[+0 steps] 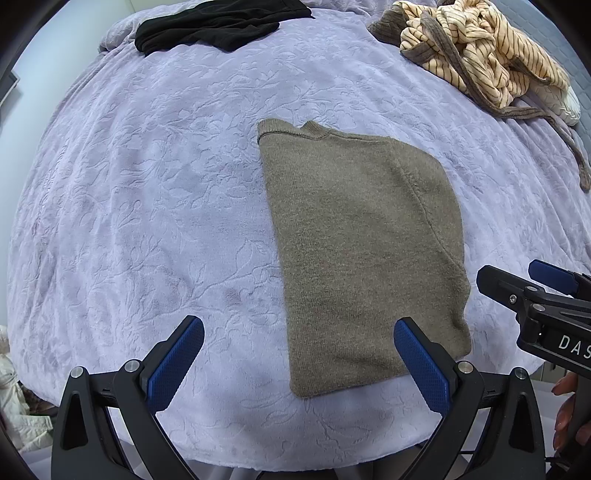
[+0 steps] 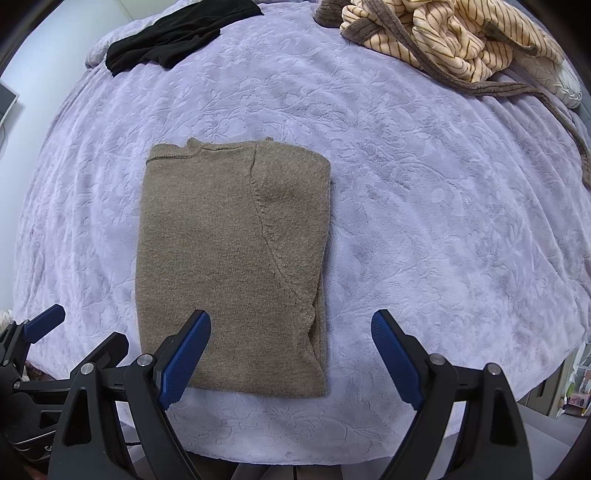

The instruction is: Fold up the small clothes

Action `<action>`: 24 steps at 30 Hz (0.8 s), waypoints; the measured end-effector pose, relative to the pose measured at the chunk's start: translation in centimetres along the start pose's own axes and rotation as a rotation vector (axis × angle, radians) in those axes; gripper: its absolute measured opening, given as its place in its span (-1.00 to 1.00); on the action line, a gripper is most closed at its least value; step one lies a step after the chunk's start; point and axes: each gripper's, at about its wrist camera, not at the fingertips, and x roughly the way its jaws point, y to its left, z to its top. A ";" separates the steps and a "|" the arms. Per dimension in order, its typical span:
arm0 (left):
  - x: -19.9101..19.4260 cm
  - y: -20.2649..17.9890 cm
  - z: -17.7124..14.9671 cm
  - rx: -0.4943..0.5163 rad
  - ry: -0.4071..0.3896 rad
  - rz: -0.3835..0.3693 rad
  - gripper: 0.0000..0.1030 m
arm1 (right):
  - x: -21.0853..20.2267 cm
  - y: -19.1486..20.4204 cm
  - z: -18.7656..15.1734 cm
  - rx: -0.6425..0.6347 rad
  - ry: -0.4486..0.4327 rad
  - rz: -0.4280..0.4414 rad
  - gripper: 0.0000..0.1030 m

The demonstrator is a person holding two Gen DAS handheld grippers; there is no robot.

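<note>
Nearest the cameras, both grippers point down over the near edge of a bed spread with a lilac blanket (image 1: 147, 184) embossed with leaves. The left gripper (image 1: 299, 354) has its blue-padded fingers (image 1: 173, 365) spread wide with nothing between them; its right finger overlaps the near right corner of the sweater in the left wrist view, though whether it touches the cloth cannot be told. The right gripper (image 2: 291, 350) likewise stands open and empty, its left finger over the sweater's near edge and its right finger over bare blanket. Each gripper shows at the side of the other's view, so the two are close side by side. A hand (image 1: 572, 413) shows at the right edge of the left view.

Just beyond the fingers lies the brown knit sweater (image 2: 229, 258), folded into a neat upright rectangle, flat on the blanket, its collar at the far end.

Well beyond it, at the far left, lies a black garment (image 1: 210, 26), loosely bunched. At the far right sits a crumpled striped cream robe (image 2: 443, 40) with brown trim, its belt (image 2: 569, 122) trailing down the right side.
</note>
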 end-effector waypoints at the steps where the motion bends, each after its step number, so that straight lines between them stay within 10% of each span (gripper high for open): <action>1: 0.0 0.0 -0.1 0.000 0.000 -0.001 1.00 | 0.0 0.0 0.0 -0.001 0.000 0.000 0.76; 24: 0.3 0.2 0.1 -0.001 0.012 0.001 1.00 | 0.1 0.3 -0.3 0.011 0.004 0.000 0.76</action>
